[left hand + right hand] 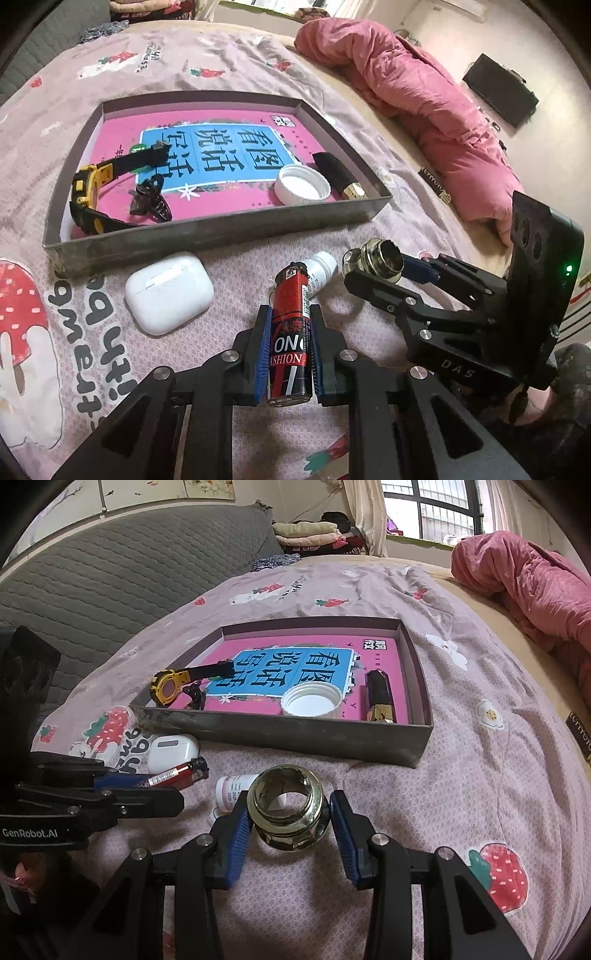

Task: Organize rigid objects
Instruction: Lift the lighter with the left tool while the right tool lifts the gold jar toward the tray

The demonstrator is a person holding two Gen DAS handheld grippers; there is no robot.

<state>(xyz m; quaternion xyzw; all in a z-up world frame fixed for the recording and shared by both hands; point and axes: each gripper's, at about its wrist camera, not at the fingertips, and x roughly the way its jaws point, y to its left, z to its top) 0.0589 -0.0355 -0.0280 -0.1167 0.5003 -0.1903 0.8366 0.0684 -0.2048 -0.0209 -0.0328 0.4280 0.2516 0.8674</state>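
With our left gripper [289,354] clamped on the red lighter [290,332] and our right gripper [290,827] gripping the brass fitting [288,812], we should carry both level over the near wall into the tray [207,230] beyond, beside the white cap [302,184]

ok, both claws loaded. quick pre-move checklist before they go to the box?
1. Left claw shut on the red lighter: ok.
2. Right claw around the brass fitting: pads look against its sides, firm contact cannot tell.
3. Free floor in the box between the white cap and the hair clip: ok.
4. Earbud case and small white bottle lie on the bedspread near the claws, clear of lift path: cannot tell.
5. Claws apart from each other: ok.
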